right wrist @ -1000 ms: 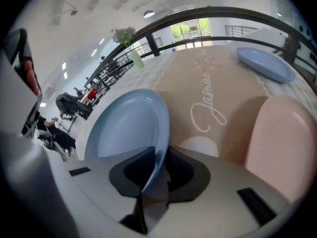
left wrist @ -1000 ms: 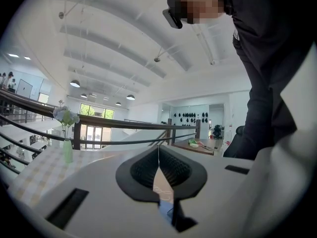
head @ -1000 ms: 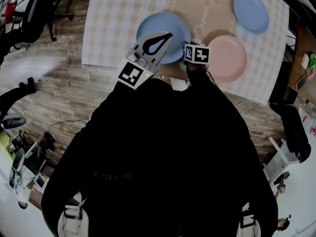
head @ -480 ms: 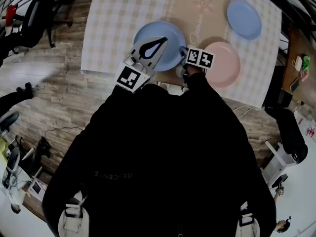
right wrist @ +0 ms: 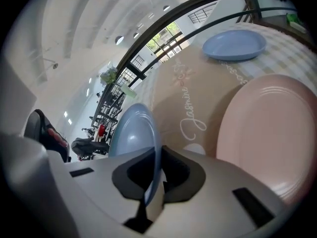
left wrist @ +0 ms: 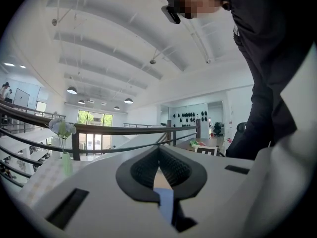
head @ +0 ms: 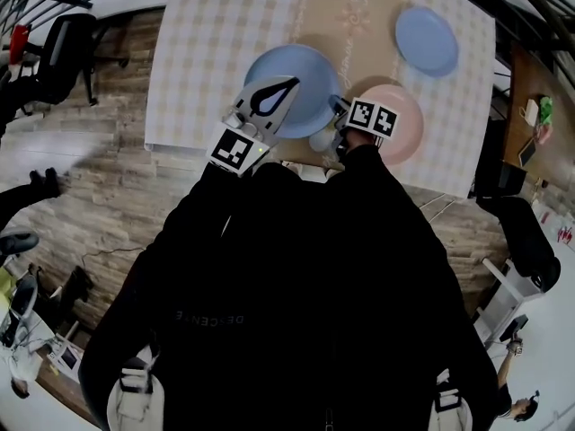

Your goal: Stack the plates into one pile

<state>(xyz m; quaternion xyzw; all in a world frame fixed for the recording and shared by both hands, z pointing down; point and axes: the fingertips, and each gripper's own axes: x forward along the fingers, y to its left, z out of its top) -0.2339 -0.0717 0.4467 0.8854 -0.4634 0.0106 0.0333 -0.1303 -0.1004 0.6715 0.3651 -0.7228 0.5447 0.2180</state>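
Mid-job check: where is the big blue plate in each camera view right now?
Head view: the large blue plate sits top centre on the table.
Right gripper view: lower left, seen edge-on, its rim clamped in the right gripper.
Left gripper view: only a blue sliver shows behind the left gripper's closed jaws, and it is probably the plate.
Shared landmark: the pink plate, right of it in the head and right gripper views only.

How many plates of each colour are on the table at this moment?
Blue: 2 (large blue plate, small blue plate)
Pink: 1 (pink plate)
Total: 3 plates
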